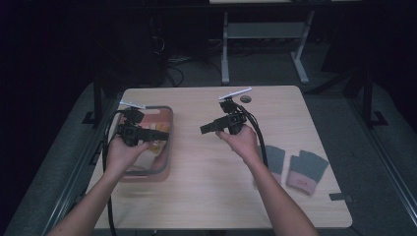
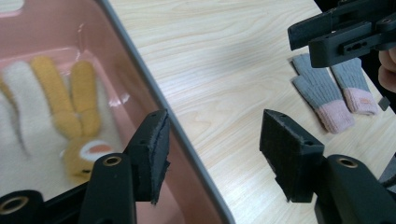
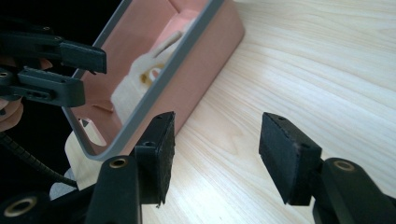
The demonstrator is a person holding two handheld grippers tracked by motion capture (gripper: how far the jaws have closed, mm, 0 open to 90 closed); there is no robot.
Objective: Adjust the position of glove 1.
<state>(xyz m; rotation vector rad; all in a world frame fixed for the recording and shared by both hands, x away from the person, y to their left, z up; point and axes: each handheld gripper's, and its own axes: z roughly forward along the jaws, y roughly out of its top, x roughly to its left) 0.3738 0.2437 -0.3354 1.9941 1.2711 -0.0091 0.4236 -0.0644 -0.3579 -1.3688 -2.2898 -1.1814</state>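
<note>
A pink bin with a grey rim (image 1: 169, 147) (image 2: 154, 93) (image 3: 154, 93) stands at the table's left side. White and yellow knit gloves (image 2: 60, 102) (image 3: 135, 79) lie inside it. A pair of grey gloves with pink cuffs (image 1: 300, 169) (image 2: 327, 93) lies flat on the table at the right. My left gripper (image 1: 164, 133) (image 2: 212, 154) (image 3: 93, 77) hovers over the bin's right edge, open and holding nothing. My right gripper (image 1: 204, 129) (image 3: 215, 154) (image 2: 301, 45) hangs over the middle of the table, pointing left at the bin, open and holding nothing.
The light wooden table (image 1: 206, 187) has a small round dark grommet (image 1: 245, 99) near its far edge and a dark tab (image 1: 340, 197) at the front right. A white desk frame (image 1: 265, 29) stands on the floor behind.
</note>
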